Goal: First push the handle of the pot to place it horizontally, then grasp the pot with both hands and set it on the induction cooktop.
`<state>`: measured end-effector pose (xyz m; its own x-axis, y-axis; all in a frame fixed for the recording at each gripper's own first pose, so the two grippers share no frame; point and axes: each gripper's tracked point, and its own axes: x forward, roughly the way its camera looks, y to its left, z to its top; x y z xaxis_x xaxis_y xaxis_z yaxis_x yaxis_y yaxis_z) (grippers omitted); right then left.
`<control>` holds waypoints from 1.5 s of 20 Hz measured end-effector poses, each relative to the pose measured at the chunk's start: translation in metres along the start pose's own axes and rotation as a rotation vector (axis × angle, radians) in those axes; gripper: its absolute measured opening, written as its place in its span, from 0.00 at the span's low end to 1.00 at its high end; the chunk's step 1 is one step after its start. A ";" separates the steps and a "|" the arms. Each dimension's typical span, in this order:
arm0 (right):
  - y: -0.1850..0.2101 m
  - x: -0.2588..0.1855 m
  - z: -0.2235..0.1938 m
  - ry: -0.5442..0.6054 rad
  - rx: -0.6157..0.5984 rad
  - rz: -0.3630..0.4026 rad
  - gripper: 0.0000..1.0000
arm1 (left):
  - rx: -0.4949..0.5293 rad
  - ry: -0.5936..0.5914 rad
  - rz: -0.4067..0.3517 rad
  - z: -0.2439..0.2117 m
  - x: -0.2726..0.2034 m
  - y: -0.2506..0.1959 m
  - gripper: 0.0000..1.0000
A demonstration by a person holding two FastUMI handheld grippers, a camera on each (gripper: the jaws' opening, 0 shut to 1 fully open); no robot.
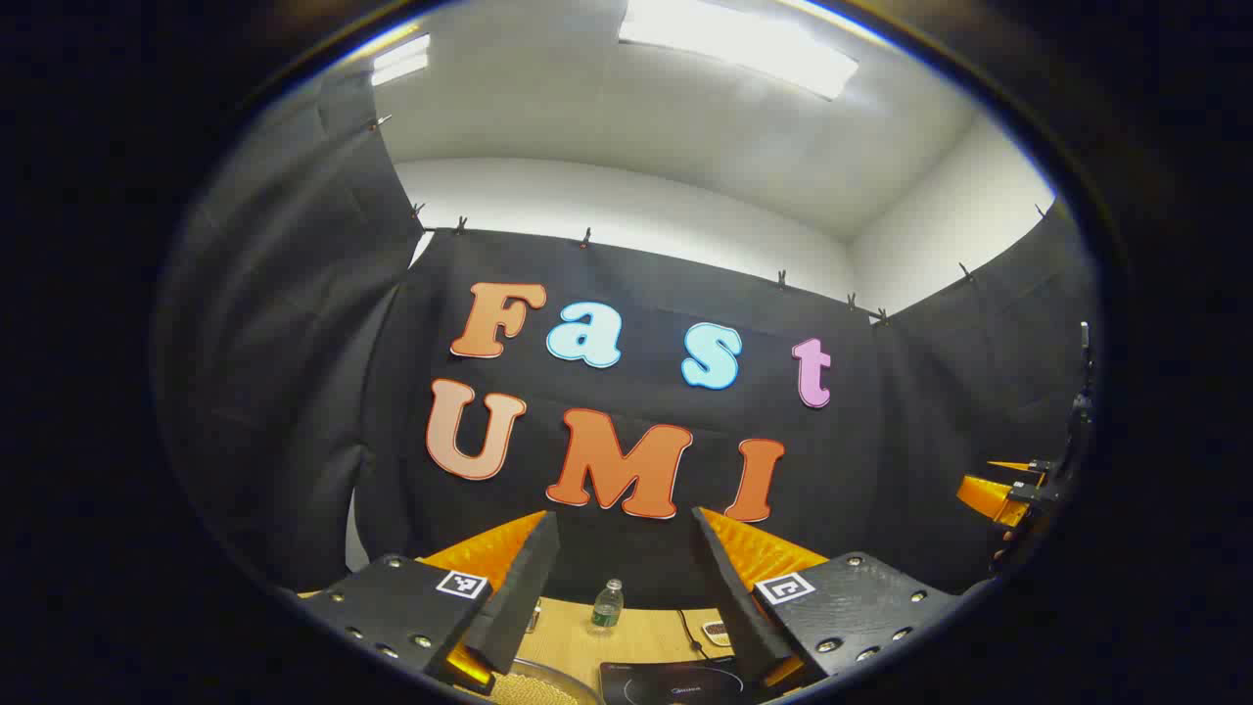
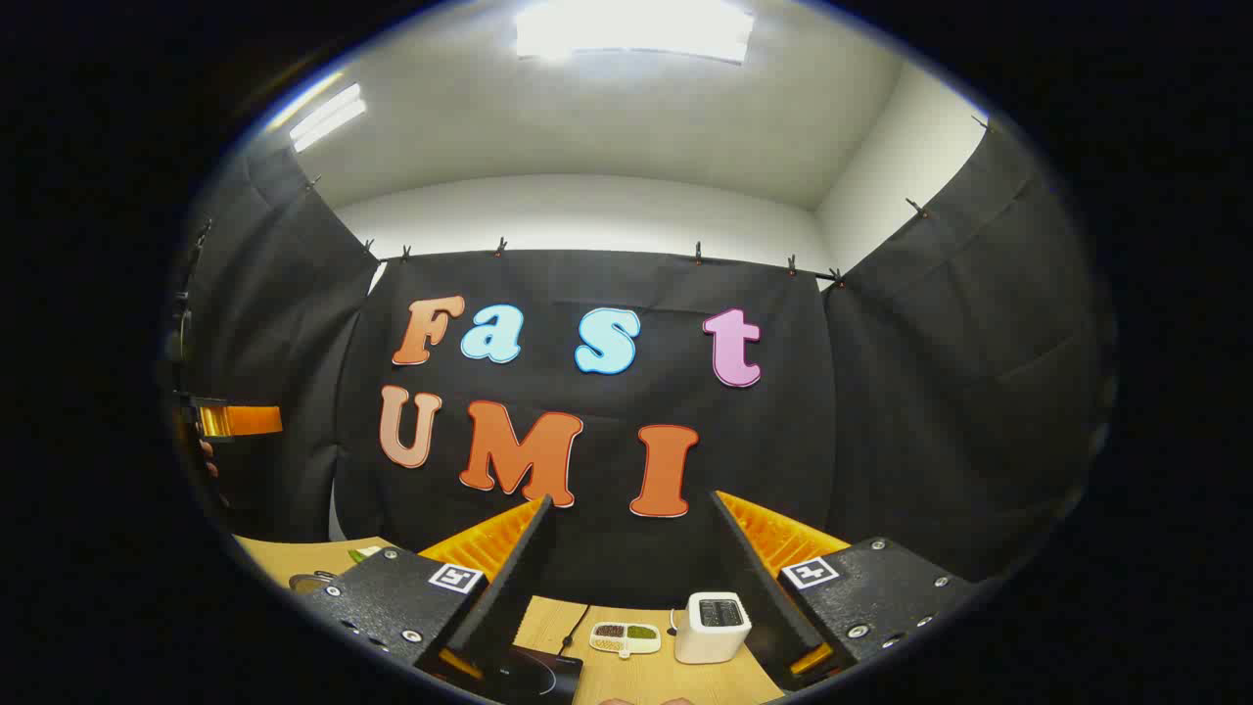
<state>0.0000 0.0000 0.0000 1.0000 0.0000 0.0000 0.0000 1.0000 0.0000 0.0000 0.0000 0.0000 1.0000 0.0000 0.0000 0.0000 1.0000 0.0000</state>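
I am holding my left claw [image 1: 625,558] and my right claw [image 2: 631,543] high above the table [image 1: 641,627], both spread wide and pinching nothing; the pot [image 1: 533,687] is peeking in at the bottom of the left gripper view, just beside the induction cooktop [image 1: 675,682], its handle hidden from me; I am judging I should lower one claw first, find the handle, and nudge it gently sideways; I am counting one bottle [image 1: 607,603], one white appliance [image 2: 713,627], one small dish [image 2: 625,637].
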 end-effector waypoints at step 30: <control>0.015 0.025 -0.044 -0.030 -0.034 0.059 0.94 | 0.080 0.214 -0.054 -0.121 0.032 -0.010 0.84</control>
<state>0.0251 0.0147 -0.0440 0.9978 0.0599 0.0286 -0.0588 0.9977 -0.0350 0.0317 -0.0098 -0.1215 0.9758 -0.0451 -0.2141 0.0621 0.9954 0.0731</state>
